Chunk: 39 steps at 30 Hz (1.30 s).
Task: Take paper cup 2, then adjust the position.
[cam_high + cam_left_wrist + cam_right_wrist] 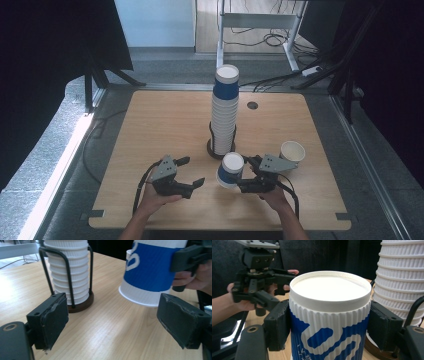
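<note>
A tall stack of upside-down blue-and-white ribbed paper cups stands in a black wire holder at the table's middle. Just in front of it my right gripper is shut on one blue-and-white cup, held upside down and tilted a little above the table. In the right gripper view both pads press the cup's sides. My left gripper is open to the cup's left, with nothing between its jaws. In the left gripper view the cup hangs ahead of the open left gripper.
A plain white cup stands upright right of the right gripper. The wooden table has a cable hole behind the stack. Cables and a desk frame lie on the floor beyond.
</note>
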Each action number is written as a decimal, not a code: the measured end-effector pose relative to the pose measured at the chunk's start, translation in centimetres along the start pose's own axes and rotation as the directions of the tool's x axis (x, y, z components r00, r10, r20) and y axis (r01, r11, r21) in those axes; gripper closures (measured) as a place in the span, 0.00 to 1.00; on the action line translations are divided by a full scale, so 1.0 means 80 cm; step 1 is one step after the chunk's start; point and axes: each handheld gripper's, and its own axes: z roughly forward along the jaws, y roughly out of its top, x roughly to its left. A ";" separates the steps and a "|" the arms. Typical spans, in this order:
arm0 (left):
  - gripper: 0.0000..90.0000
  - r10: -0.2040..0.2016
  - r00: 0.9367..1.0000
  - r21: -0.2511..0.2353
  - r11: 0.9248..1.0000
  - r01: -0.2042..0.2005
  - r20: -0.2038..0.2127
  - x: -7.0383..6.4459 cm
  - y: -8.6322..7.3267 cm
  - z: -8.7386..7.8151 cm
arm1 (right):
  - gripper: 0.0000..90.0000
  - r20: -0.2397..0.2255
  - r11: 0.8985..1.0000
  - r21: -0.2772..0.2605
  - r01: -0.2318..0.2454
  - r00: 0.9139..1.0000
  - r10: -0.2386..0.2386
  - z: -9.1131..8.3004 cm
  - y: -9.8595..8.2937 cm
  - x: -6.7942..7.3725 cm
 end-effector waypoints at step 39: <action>0.05 0.113 0.991 0.060 0.991 -0.117 0.066 -0.049 0.016 0.073 | 0.30 -0.004 1.000 -0.023 -0.005 1.000 0.005 0.010 0.004 0.013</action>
